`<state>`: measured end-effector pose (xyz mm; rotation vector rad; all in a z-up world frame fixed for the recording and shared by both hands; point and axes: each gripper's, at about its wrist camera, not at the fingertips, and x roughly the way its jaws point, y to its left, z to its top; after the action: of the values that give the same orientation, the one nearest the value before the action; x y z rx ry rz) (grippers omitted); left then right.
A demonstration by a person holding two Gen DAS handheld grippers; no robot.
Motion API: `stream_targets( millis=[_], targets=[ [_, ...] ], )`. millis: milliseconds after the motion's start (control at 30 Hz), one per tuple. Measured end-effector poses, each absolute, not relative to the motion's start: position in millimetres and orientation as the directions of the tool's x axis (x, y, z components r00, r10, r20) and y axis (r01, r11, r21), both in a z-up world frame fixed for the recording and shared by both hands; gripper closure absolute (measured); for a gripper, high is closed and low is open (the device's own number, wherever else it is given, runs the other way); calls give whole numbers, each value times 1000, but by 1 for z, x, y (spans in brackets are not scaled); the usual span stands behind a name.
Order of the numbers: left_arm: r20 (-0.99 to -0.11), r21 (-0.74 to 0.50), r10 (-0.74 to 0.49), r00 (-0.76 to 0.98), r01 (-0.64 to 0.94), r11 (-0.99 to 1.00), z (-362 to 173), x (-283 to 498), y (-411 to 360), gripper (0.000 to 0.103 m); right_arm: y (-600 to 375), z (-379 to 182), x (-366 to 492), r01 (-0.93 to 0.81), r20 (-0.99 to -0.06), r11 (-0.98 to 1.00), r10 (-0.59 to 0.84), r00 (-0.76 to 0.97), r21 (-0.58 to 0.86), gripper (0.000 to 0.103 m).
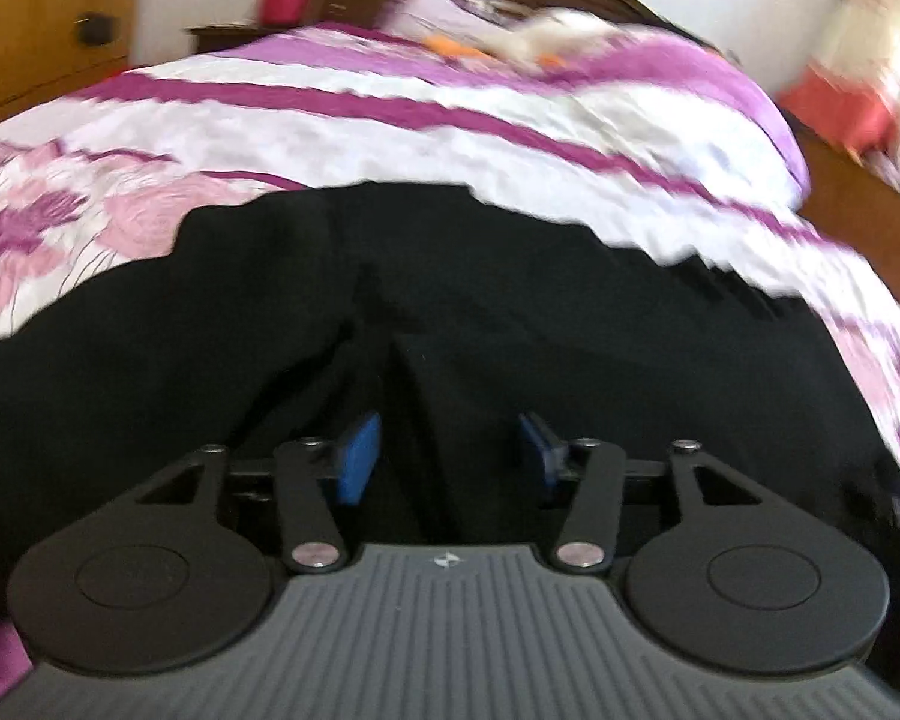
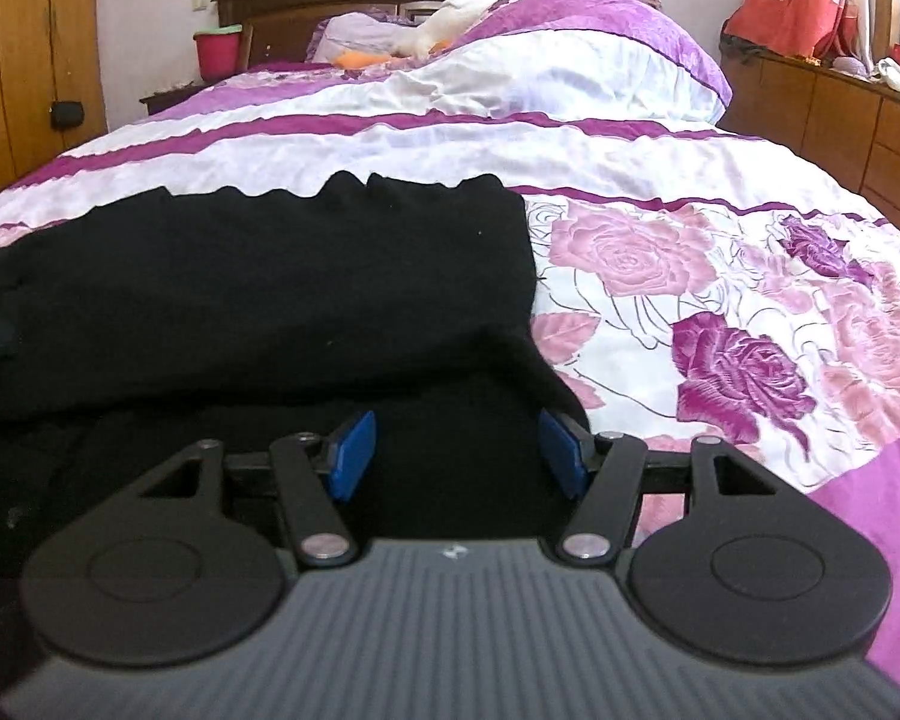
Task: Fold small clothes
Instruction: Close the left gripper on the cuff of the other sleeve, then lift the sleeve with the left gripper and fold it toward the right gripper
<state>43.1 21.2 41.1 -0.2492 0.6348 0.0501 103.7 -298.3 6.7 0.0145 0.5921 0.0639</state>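
A: Starting at the left tongs (image 1: 448,453): open or biting?

B: Pads spread, black cloth filling the gap, a ridge of it running off toward 12 o'clock. Pinched or merely straddled, cannot tell: black on black, and blurred.

A: And the right tongs (image 2: 456,450)?

B: Much the same. Pads spread over dark cloth, grip impossible to judge. Cloth corner just beside the pad at 3 o'clock.

A: Whereabouts of the black garment (image 2: 270,276)?

B: Flat on the flowered bedspread (image 2: 720,300), reaching from the pads out to 12 and 9 o'clock, side edge at 1 o'clock.

A: Step in hand?

B: Probably taking hold of the near edge for a fold.

A: Next?

B: Needs a sure pinch on both sides, then an even lift and carry toward 12 o'clock, near edge laid onto far edge.
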Motion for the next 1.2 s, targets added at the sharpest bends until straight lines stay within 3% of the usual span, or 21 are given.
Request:
stream_targets(
  millis=[100, 133, 167, 233, 433, 667, 1000, 1100, 1167, 1200],
  targets=[
    [-572, -176, -28, 820, -89, 980, 38, 54, 11, 39, -300, 1, 104, -46, -541, 997, 72, 838, 63, 39],
    [-565, -168, -33, 824, -76, 983, 37, 56, 9, 44, -302, 0, 103, -47, -535, 996, 78, 841, 72, 39],
    [-557, -164, -43, 830, -60, 985, 37, 57, 8, 68, -303, 0, 103, -48, -531, 995, 85, 843, 84, 39],
    [-546, -144, -46, 837, -39, 989, 38, 58, 6, 91, -306, 0, 103, -51, -529, 993, 100, 843, 107, 39],
    [-502, -69, 62, 863, -111, 991, 46, 58, 10, 95, -305, -1, 103, -54, -523, 993, 103, 846, 108, 38],
    [-515, -37, 95, 852, -133, 990, 43, 69, 22, 95, -302, -3, 103, -54, -522, 995, 89, 848, 82, 37],
    [-549, -179, -9, 836, -107, 978, 49, 24, 44, 91, -303, -4, 105, -61, -525, 994, 99, 845, 90, 35],
    [-561, -171, 22, 828, -141, 975, 54, 3, 51, 70, -300, 1, 102, -52, -539, 996, 84, 838, 74, 35],
    [-557, -148, 44, 829, -151, 977, 59, -12, 54, 51, -298, 8, 95, -42, -556, 995, 84, 827, 88, 35],
    [-551, -140, 53, 833, -155, 978, 61, -19, 56, 48, -298, 12, 90, -43, -561, 993, 96, 822, 107, 34]
  ],
)
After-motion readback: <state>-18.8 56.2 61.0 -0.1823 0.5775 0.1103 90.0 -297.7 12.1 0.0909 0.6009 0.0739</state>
